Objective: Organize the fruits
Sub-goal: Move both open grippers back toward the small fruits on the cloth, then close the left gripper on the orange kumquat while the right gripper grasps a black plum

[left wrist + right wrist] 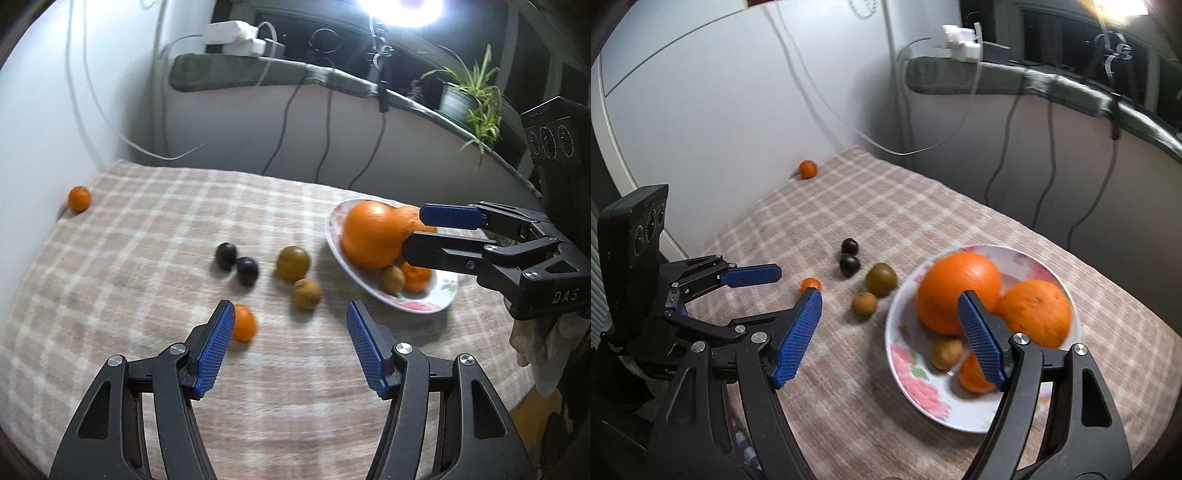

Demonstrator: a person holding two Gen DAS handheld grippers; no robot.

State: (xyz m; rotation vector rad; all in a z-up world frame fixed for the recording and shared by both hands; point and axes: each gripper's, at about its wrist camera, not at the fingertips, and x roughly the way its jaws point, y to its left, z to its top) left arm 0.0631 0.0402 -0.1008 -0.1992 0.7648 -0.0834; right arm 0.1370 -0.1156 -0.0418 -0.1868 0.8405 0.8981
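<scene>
Orange and brown fruit is split: some already in the floral plate (912, 373), the rest loose on the checked cloth (147, 229) covering the bench.

In the plate: two big oranges (958, 291), a small orange one and a small brown fruit (946, 353).

Loose, all left of the plate: olive-green fruit (293, 263) closest to it, brown round one (306, 293) just in front of that, two dark plums (236, 263) touching each other further left, a small mandarin (244, 322) further out toward the left claw. One more small orange (79, 198) sits well away from the plate, against the wall at the cloth's far edge.

Left claw (290, 345): jaws apart, nothing between them, the mandarin beside its left pad (216, 349). No earlier view to compare. Right claw (890, 339): jaws apart, empty, hanging over the plate's near left rim.

Risks from here, as I judge them:
- Mandarin is outside the left jaw line, not between the pads. Closing now would likely nudge it and roll it off across the cloth.
- Round fruit on soft cloth: a glancing pad sends it rolling, possibly into the plums.
- Plate is crowded and shallow; dropping another fruit near the rim could bounce one out.
- Both claws work close to the plate's left side, so a collision is possible.
- Both views are motion-blurred, so exact contact is hard to call.
</scene>
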